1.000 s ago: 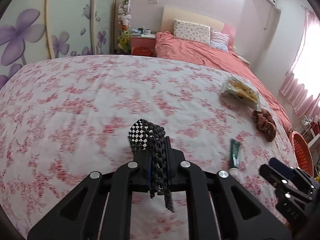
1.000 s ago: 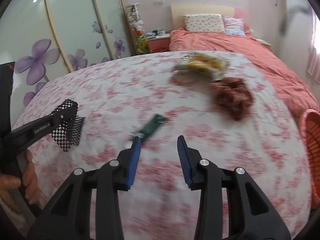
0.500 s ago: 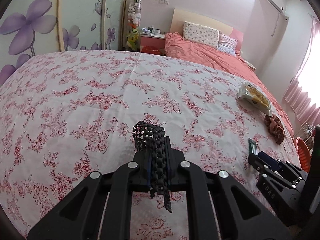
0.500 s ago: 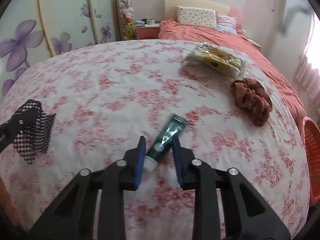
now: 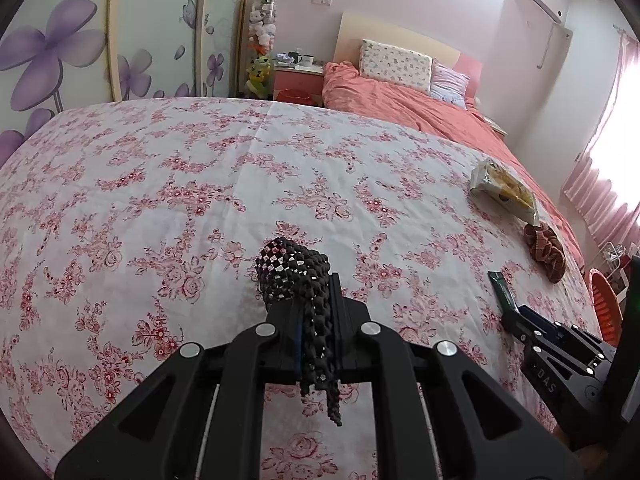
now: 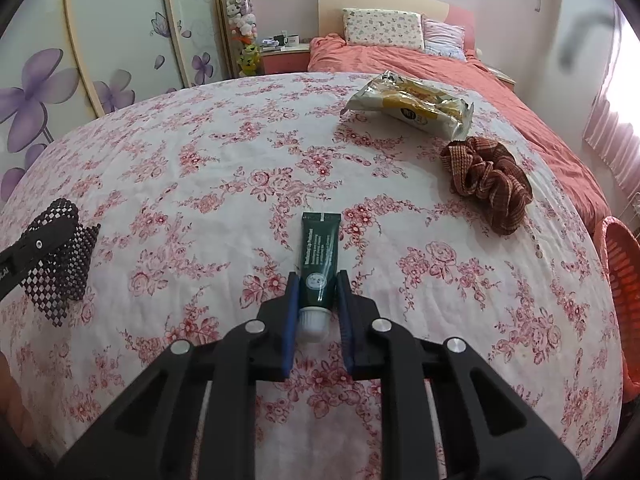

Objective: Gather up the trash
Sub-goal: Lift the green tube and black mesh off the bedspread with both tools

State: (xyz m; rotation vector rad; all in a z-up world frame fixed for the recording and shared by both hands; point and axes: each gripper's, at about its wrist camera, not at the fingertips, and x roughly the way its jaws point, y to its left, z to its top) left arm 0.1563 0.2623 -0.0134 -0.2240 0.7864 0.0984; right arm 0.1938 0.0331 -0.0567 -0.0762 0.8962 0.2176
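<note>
My left gripper (image 5: 314, 300) is shut on a black mesh net (image 5: 294, 276), held just above the floral cloth; it also shows at the left of the right wrist view (image 6: 56, 260). My right gripper (image 6: 318, 284) is closed around the cap end of a dark green tube (image 6: 320, 256) that lies on the cloth; the pads (image 6: 292, 292) touch its sides. The tube also shows in the left wrist view (image 5: 502, 290). A yellow snack wrapper (image 6: 412, 106) and a brown scrunchie (image 6: 488, 184) lie farther right.
The floral cloth (image 6: 220, 160) covers a wide table. An orange basket (image 6: 622, 272) stands off its right edge. A bed with an orange cover (image 5: 420, 104) and a wardrobe with purple flowers (image 5: 60, 48) are behind.
My right gripper moved forward onto the green tube and closed its fingers around it. My left gripper kept hold of the mesh and shifted slightly.
</note>
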